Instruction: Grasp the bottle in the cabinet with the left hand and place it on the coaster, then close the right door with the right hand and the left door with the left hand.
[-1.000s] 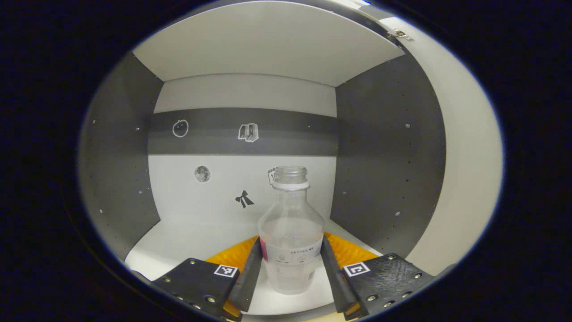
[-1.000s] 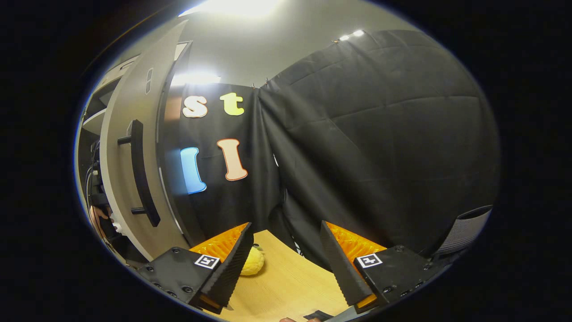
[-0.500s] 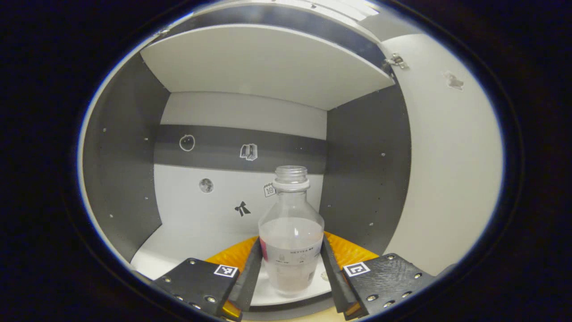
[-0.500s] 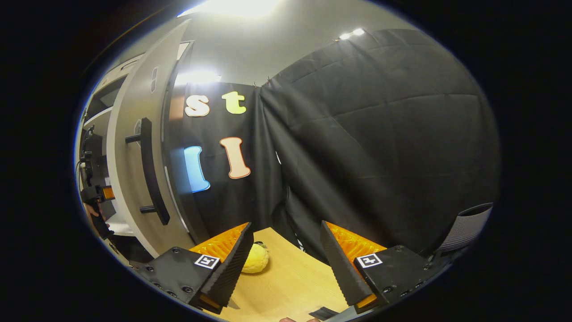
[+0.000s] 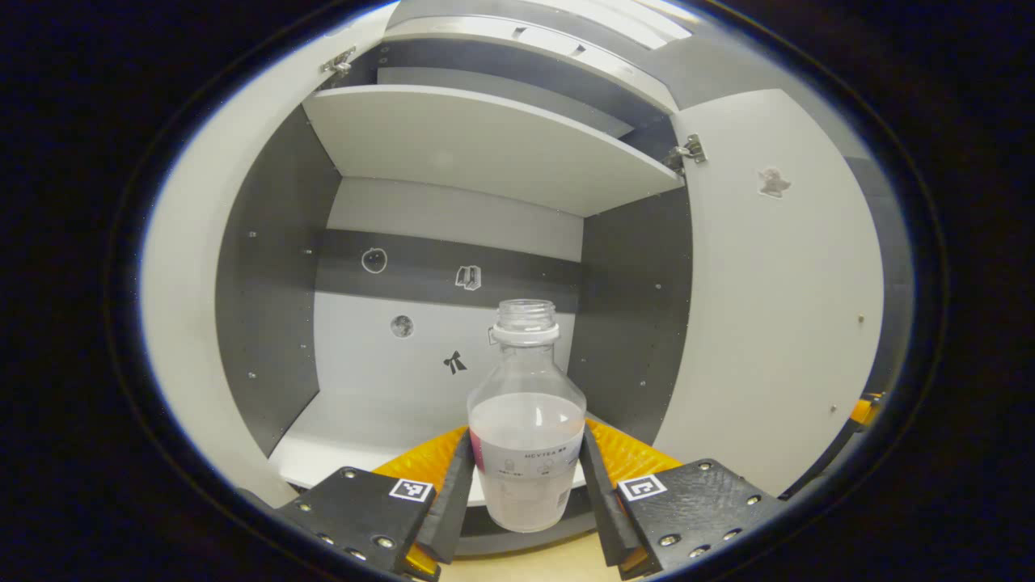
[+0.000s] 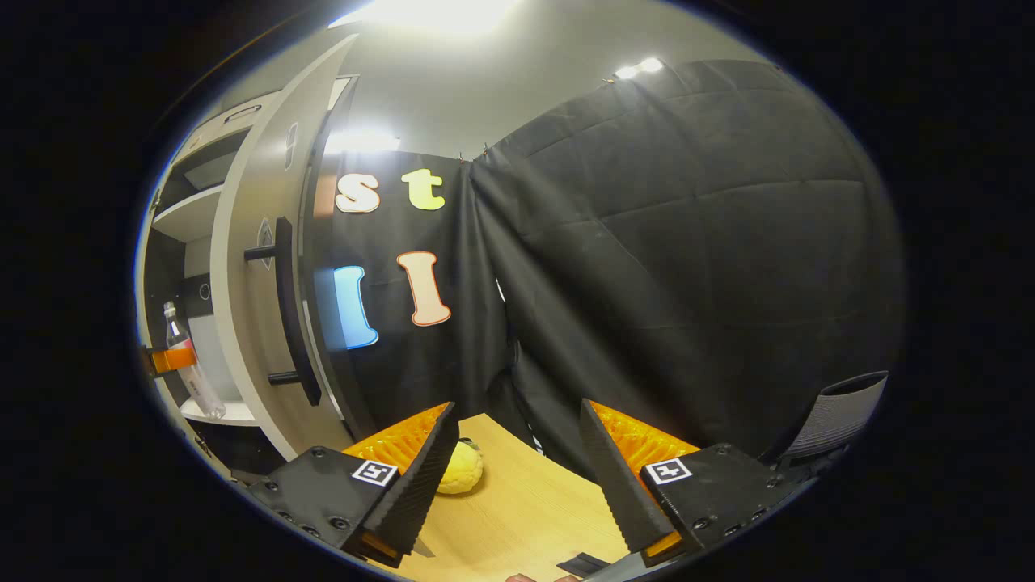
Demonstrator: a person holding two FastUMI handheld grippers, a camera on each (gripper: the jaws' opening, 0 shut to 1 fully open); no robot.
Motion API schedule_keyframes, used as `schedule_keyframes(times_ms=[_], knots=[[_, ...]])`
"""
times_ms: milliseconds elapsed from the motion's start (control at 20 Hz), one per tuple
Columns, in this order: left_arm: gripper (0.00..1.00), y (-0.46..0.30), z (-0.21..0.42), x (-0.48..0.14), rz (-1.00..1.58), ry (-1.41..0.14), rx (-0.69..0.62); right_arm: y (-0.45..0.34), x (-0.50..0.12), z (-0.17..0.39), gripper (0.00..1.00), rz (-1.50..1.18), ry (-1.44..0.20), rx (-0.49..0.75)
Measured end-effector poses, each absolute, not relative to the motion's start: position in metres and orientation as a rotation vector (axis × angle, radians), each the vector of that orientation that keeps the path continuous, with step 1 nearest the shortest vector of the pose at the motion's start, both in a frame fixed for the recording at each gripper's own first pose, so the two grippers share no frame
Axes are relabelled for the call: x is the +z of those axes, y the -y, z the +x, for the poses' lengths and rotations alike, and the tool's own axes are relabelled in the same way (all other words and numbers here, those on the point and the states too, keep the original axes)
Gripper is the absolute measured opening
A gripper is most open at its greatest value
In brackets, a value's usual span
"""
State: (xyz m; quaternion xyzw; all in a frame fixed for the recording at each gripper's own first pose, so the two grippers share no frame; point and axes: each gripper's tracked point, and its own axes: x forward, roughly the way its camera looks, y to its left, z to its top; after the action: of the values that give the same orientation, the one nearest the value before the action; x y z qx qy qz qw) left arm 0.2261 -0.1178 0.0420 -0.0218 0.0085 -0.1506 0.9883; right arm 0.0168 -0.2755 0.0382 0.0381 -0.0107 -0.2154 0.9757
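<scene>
In the left gripper view, the left hand-held gripper [image 5: 525,517] points level into the open cabinet, its two fingers closed against either side of a clear plastic bottle with no cap and a pale band label [image 5: 526,428]. The bottle stands upright between the fingers, its base in front of the front edge of the white lower shelf [image 5: 356,436], so it looks lifted clear of the shelf, though contact at the base cannot be told for certain. The label carries a line of small lettering too blurred to make out. Small stickers [image 5: 455,362] dot the grey and white back wall of the cabinet: a bow, a round moon-like disc, an apple outline, a book. The white left door [image 5: 182,323] and the white right door [image 5: 776,323] both stand open at the sides.

In the right gripper view, the right hand-held gripper [image 6: 517,485] is held low over the light wooden counter [image 6: 517,517], aimed at the black cloth wall, its fingers spread wide apart with nothing between them. A yellow rounded object [image 6: 459,470] lies on the counter just beyond its left finger. To the left stands the open right door with its long black bar handle [image 6: 287,315], and past its edge the bottle shows small, gripped by the other gripper in front of the shelf.
</scene>
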Motion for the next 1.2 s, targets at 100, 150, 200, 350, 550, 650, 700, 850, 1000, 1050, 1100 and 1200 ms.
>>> schedule_keyframes(times_ms=[100, 150, 200, 350, 550, 650, 700, 850, 1000, 1050, 1100, 1200], knots=[[0.75, 0.113, 0.204, 0.031, -0.044, -0.027, -0.324, 0.273, 0.038, 0.013, 0.95, 0.085, 0.018, -0.431], [0.75, 0.111, 0.193, 0.025, -0.052, -0.031, -0.335, 0.269, 0.037, 0.008, 0.92, 0.086, 0.015, -0.428], [0.75, 0.108, 0.183, 0.018, -0.057, -0.038, -0.343, 0.265, 0.035, -0.001, 0.92, 0.082, 0.014, -0.424], [0.68, 0.098, 0.153, -0.009, -0.038, -0.072, -0.353, 0.256, 0.039, -0.014, 0.95, 0.059, 0.031, -0.423], [0.68, 0.097, 0.117, -0.051, -0.014, -0.099, -0.395, 0.243, 0.039, -0.017, 0.92, 0.052, 0.038, -0.422], [0.68, 0.100, 0.101, -0.069, -0.007, -0.106, -0.427, 0.237, 0.040, -0.022, 0.92, 0.050, 0.041, -0.417], [0.64, 0.101, 0.094, -0.078, -0.001, -0.105, -0.440, 0.234, 0.042, -0.024, 0.92, 0.048, 0.042, -0.416], [0.68, 0.106, 0.075, -0.102, 0.013, -0.105, -0.479, 0.228, 0.042, -0.030, 0.95, 0.041, 0.040, -0.416], [0.68, 0.112, 0.060, -0.132, 0.011, -0.113, -0.520, 0.223, 0.041, -0.034, 0.92, 0.026, 0.033, -0.419], [0.68, 0.112, 0.056, -0.142, 0.020, -0.115, -0.525, 0.224, 0.040, -0.036, 0.92, 0.018, 0.029, -0.425], [0.68, 0.114, 0.052, -0.153, 0.032, -0.119, -0.532, 0.225, 0.041, -0.038, 0.92, 0.015, 0.029, -0.434], [0.68, 0.116, 0.045, -0.173, 0.066, -0.129, -0.538, 0.224, 0.046, -0.040, 0.92, 0.000, 0.041, -0.445]])
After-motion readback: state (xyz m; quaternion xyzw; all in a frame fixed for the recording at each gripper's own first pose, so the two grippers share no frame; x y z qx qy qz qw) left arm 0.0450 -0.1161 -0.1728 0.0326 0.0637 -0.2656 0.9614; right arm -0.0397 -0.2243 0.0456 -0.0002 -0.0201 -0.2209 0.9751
